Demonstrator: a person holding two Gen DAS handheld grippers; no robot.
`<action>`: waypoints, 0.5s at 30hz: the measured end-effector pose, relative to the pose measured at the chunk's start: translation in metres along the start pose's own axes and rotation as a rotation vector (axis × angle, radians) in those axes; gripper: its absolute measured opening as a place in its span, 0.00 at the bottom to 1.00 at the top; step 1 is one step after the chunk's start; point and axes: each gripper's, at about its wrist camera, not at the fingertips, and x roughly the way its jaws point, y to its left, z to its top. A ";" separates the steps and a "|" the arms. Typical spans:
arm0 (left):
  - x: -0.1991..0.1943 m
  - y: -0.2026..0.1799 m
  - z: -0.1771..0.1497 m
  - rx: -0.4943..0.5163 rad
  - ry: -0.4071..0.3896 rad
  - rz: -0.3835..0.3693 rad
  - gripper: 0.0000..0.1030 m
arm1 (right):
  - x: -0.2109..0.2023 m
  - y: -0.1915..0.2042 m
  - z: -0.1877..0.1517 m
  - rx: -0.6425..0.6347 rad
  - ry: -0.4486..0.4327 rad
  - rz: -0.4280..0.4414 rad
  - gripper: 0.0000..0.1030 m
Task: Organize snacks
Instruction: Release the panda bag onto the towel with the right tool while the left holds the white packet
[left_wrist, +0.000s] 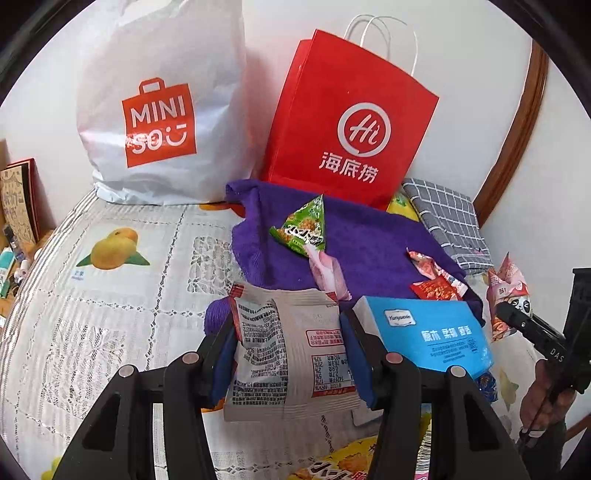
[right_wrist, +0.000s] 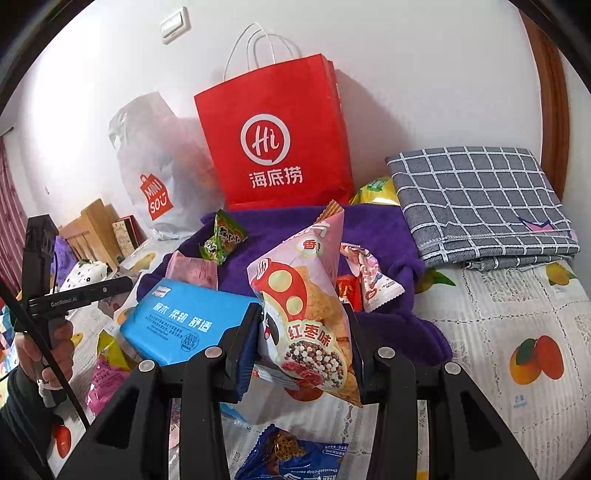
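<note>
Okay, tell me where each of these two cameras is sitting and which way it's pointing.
Left wrist: sits on the left claw, looks forward and down across the bed at the wall; its fingers clamp a white packet; the other hand shows at right.
Right wrist: sits on the right claw, same heading; clamps a pink snack bag; the other hand shows at left.
Shared: red bag, blue pack, purple towel.

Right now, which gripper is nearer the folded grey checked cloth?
Right. The right gripper, shut on a pink mushroom snack bag, is just left of the folded grey checked cloth. The left gripper, holding a white packet, sits farther left.
</note>
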 end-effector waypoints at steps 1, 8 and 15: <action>-0.001 0.000 0.000 -0.004 -0.001 -0.002 0.49 | -0.001 0.000 0.001 0.003 -0.003 -0.002 0.40; -0.004 0.004 0.003 -0.031 -0.010 -0.002 0.49 | -0.001 0.007 0.003 0.069 0.015 -0.015 0.40; -0.008 -0.002 0.004 -0.011 -0.022 -0.002 0.49 | -0.006 0.034 0.020 0.069 -0.007 -0.039 0.40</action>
